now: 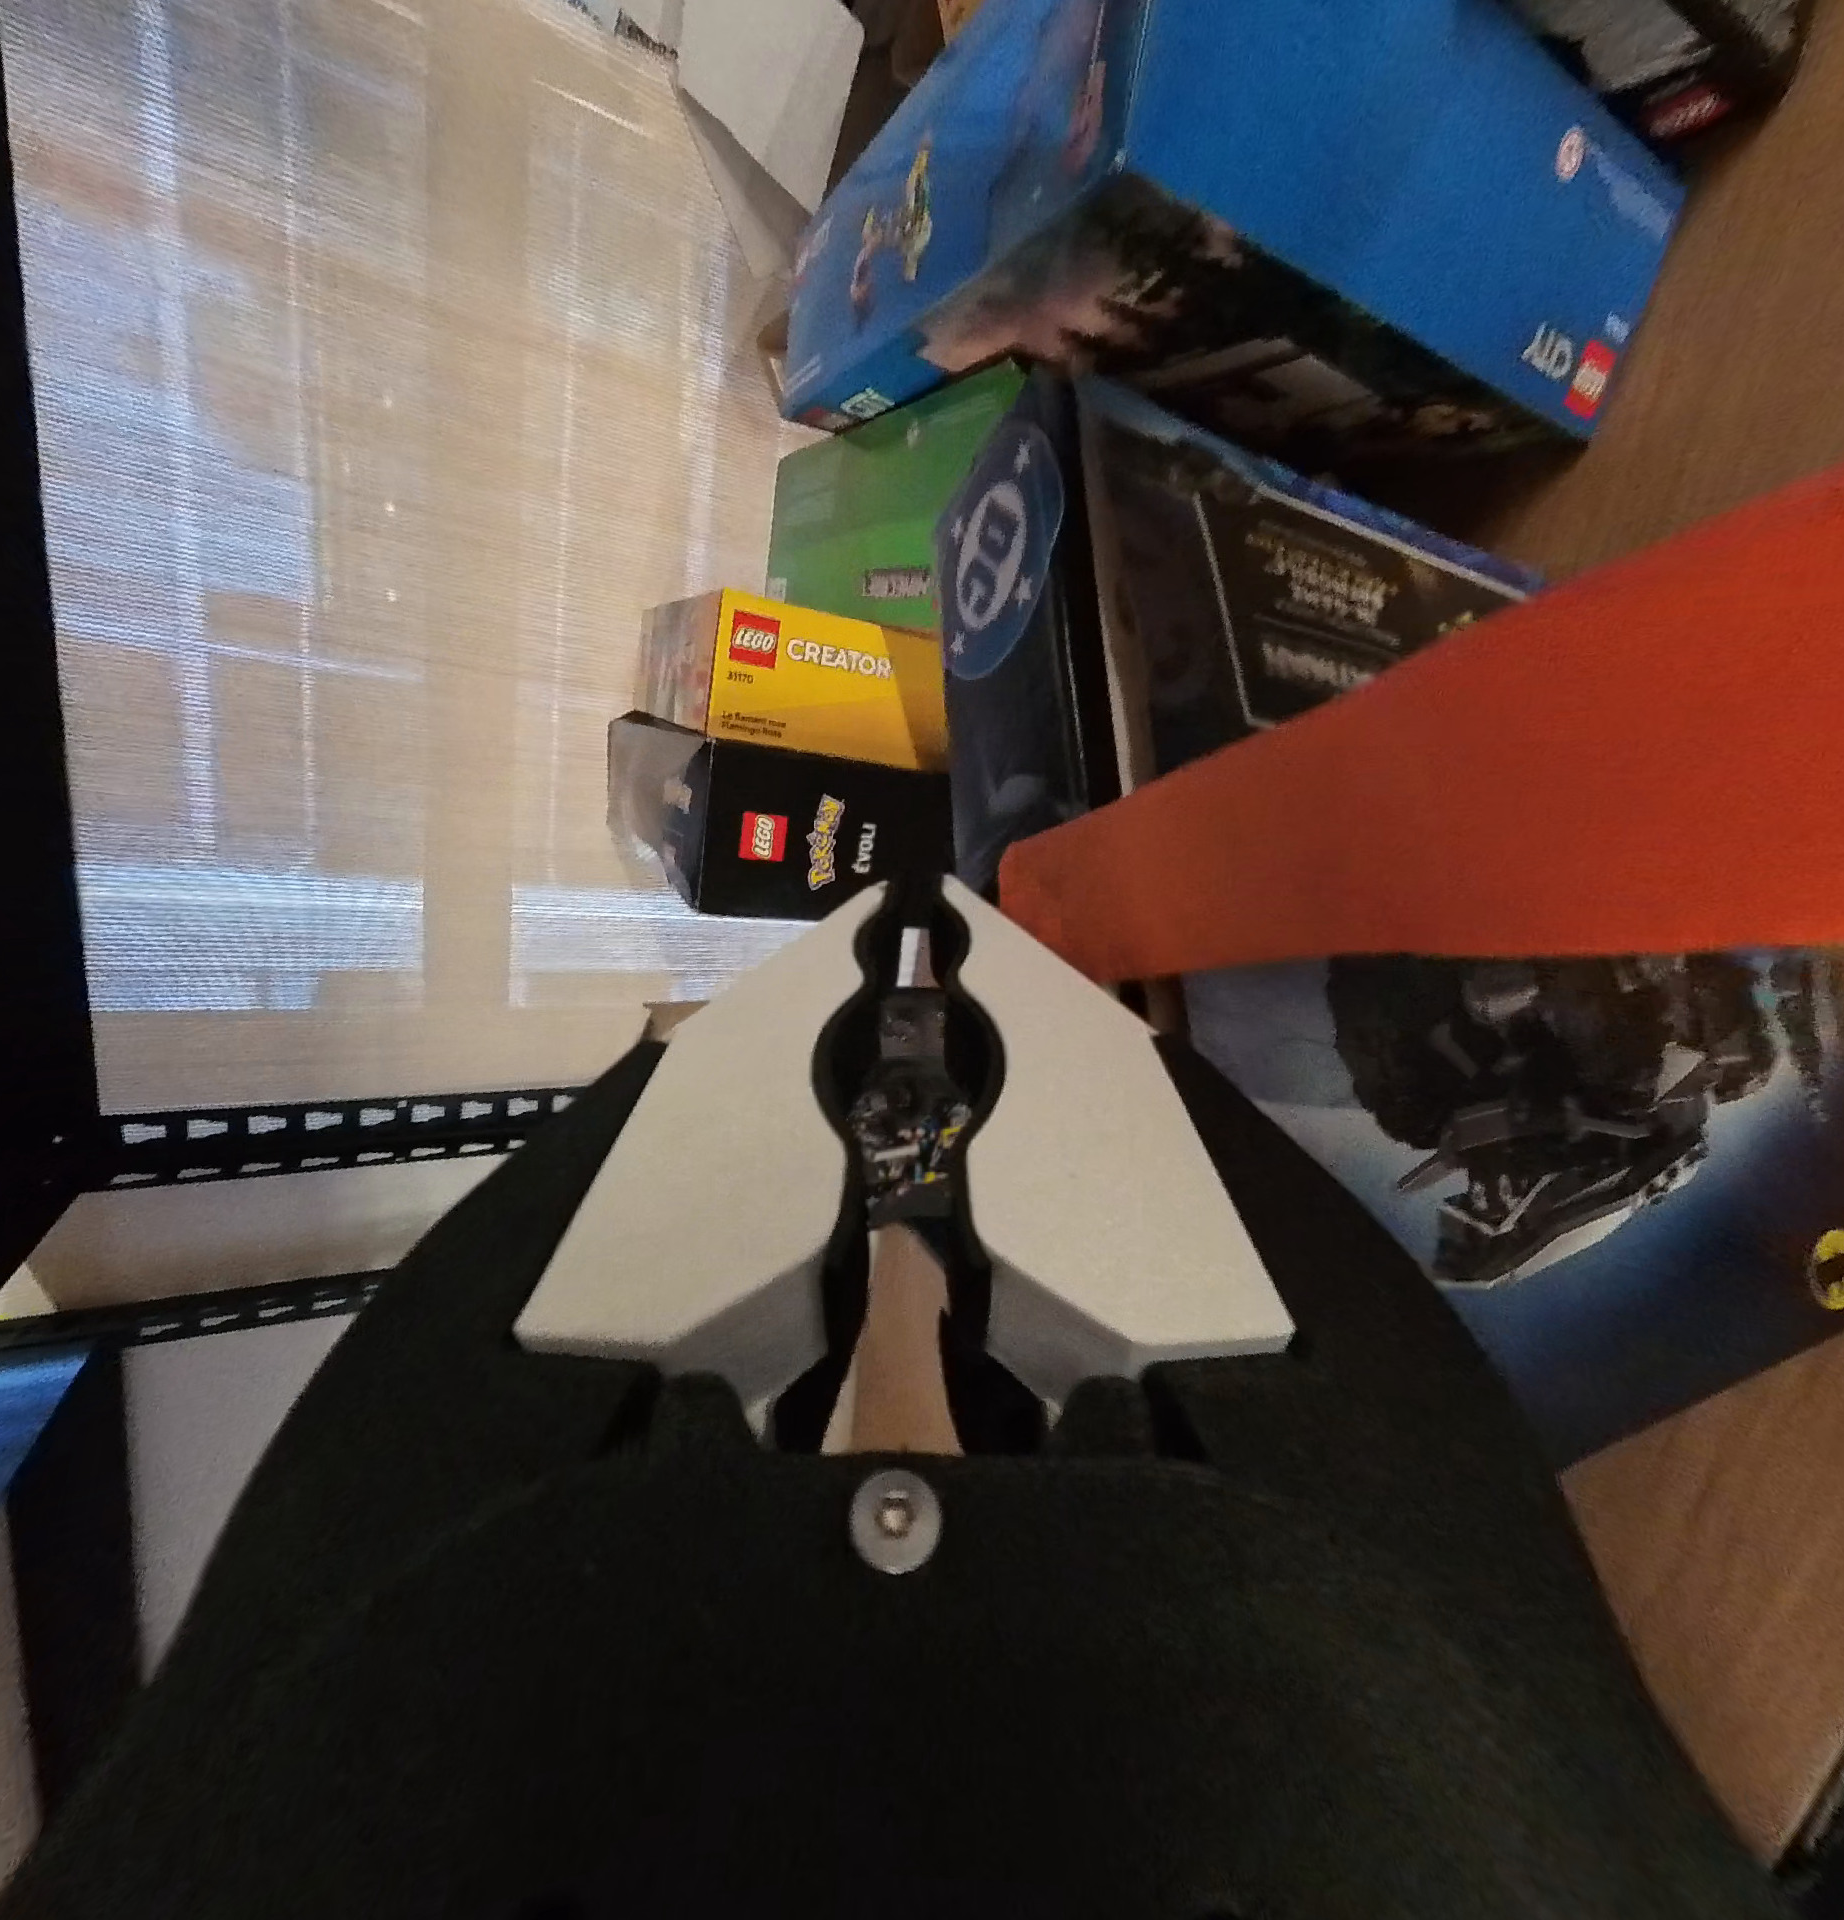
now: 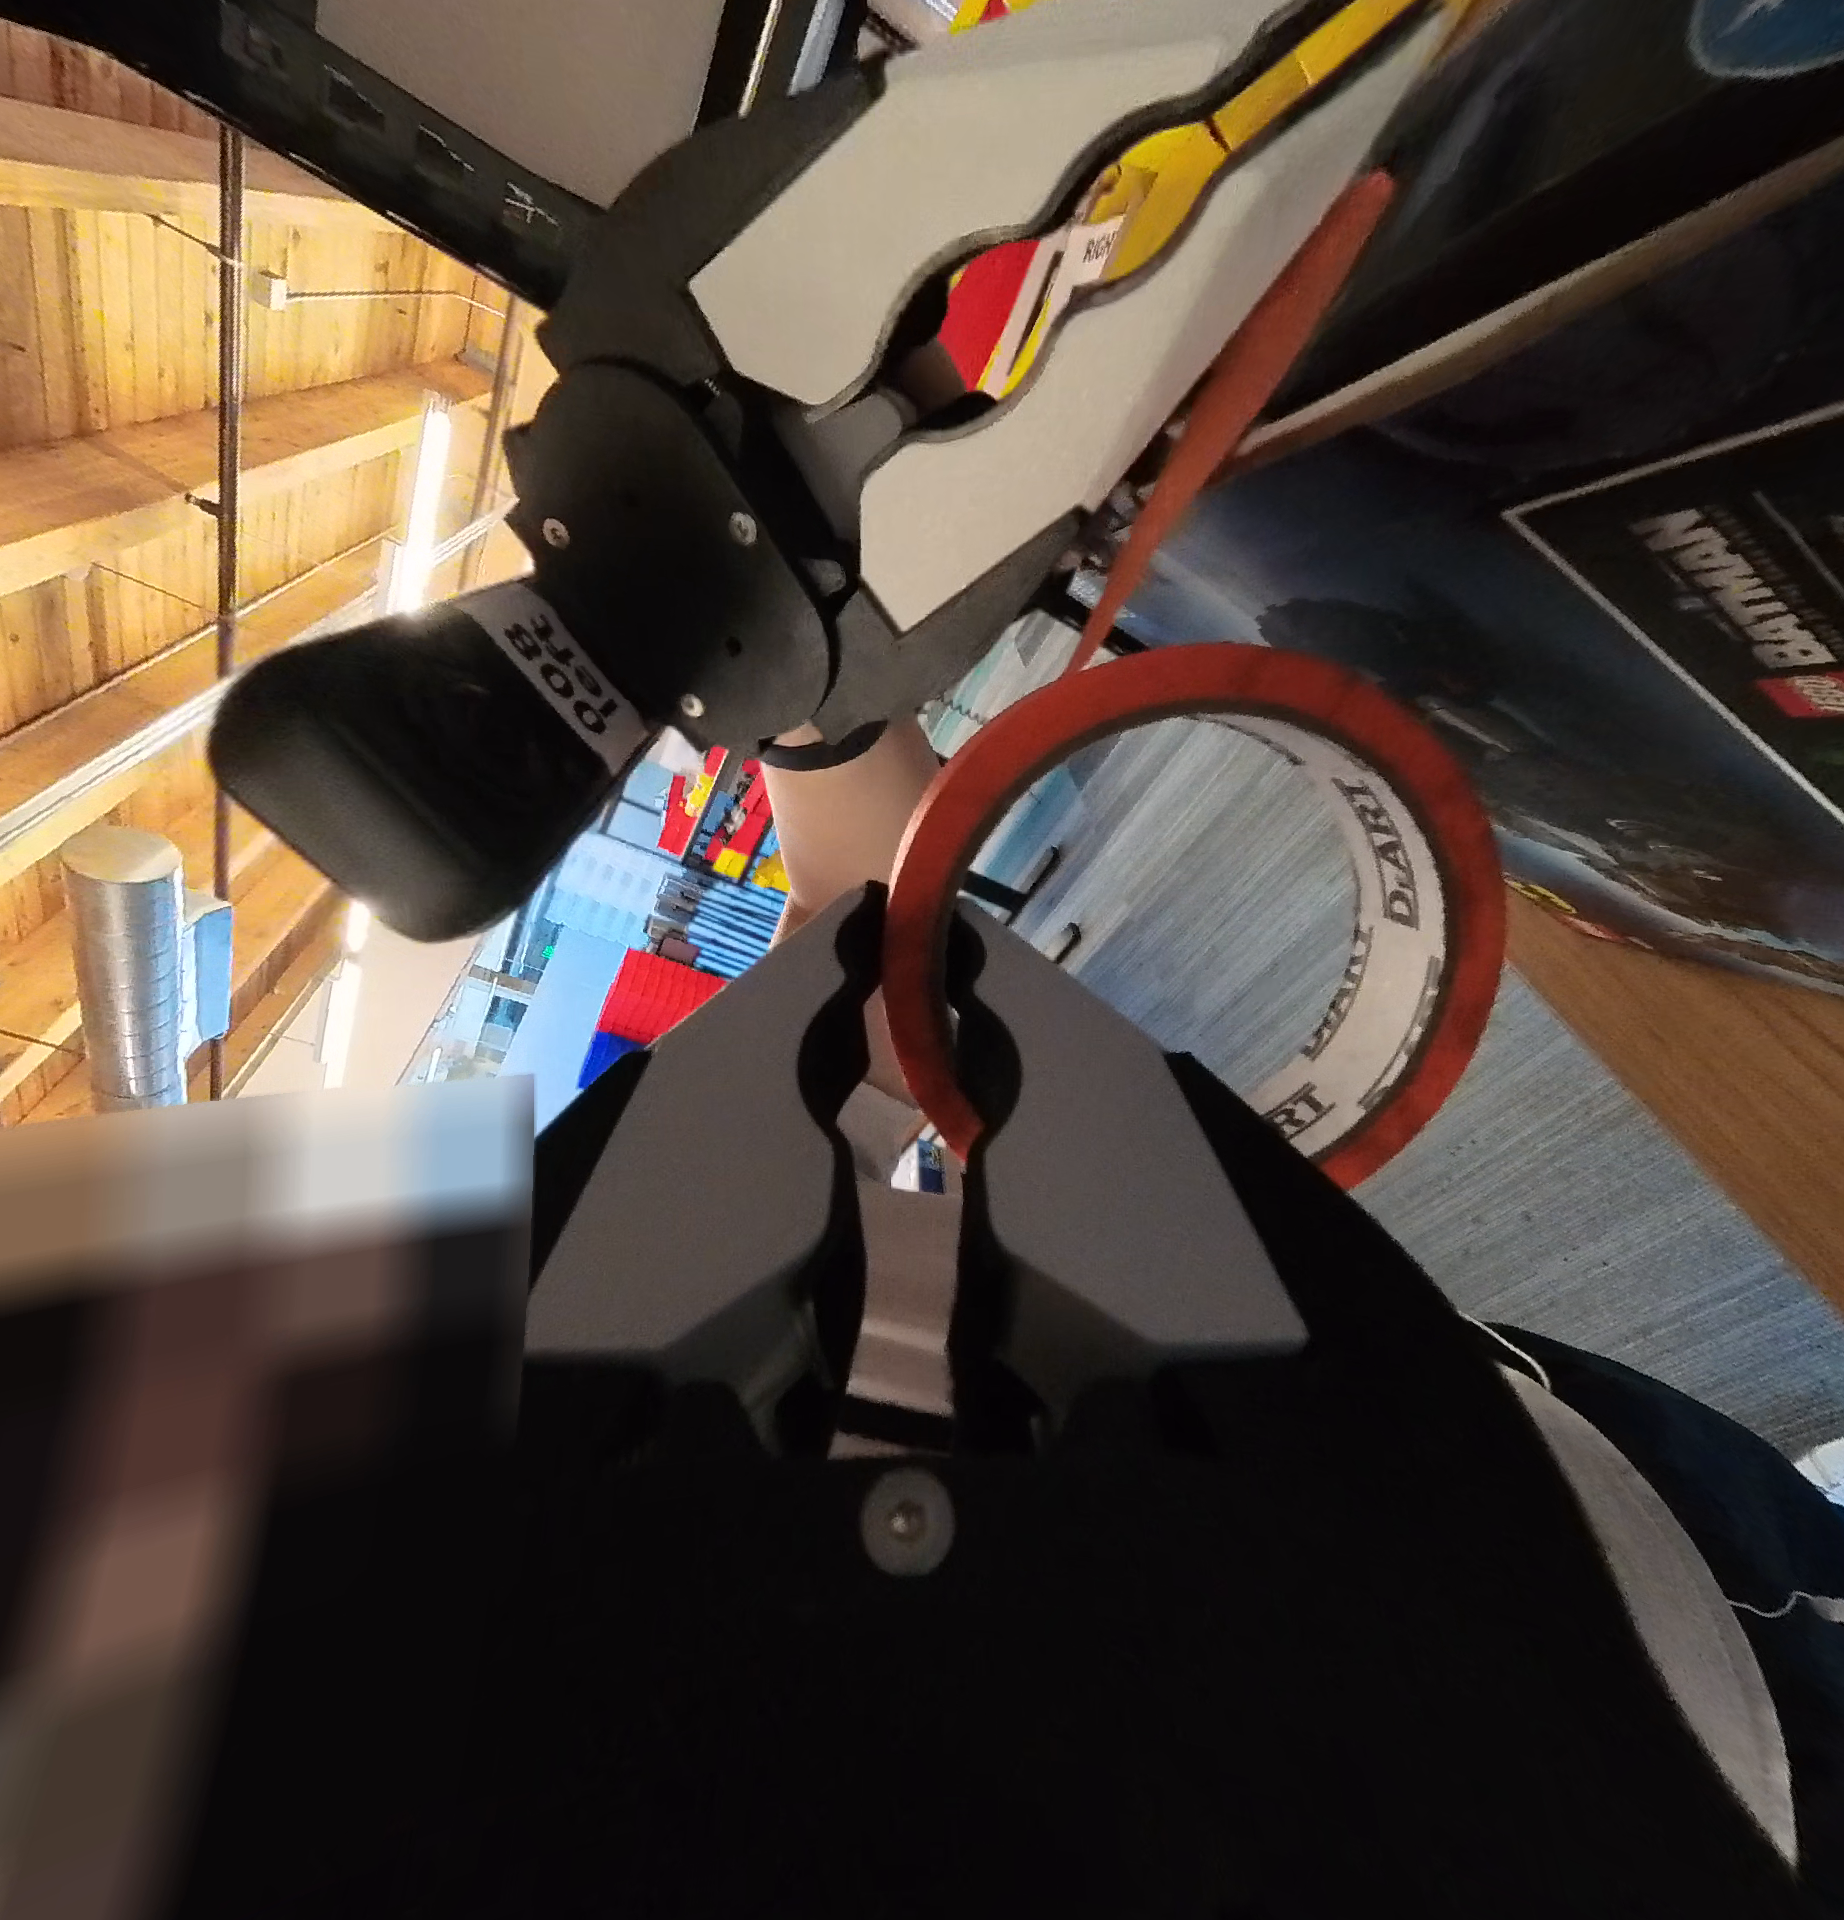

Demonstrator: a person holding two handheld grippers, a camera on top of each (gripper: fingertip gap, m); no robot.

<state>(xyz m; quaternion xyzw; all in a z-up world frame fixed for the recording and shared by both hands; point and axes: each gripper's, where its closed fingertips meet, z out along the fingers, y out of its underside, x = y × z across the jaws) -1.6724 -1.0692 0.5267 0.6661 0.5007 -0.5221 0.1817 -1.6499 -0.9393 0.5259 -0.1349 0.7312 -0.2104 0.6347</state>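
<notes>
My right gripper (image 2: 913,925) is shut on the rim of a red tape roll (image 2: 1188,681) with a white inner core, and holds it in the air. A strip of red tape (image 2: 1240,384) runs from the roll up along the left gripper's white fingers (image 2: 897,156). In the left wrist view my left gripper (image 1: 913,891) has its tips together. The red tape strip (image 1: 1469,779) comes in from the right, and its end lies beside the outer side of the right finger (image 1: 1053,1039). I see no tape between the pads.
Toy brick boxes are stacked ahead: a blue one (image 1: 1313,156), a green one (image 1: 866,520), a yellow one (image 1: 824,665), a black one (image 1: 814,831) and a dark one (image 1: 1520,1143) on a wooden surface (image 1: 1728,1558). A blind-covered window (image 1: 378,520) and a black perforated rail (image 1: 326,1132) are on the left.
</notes>
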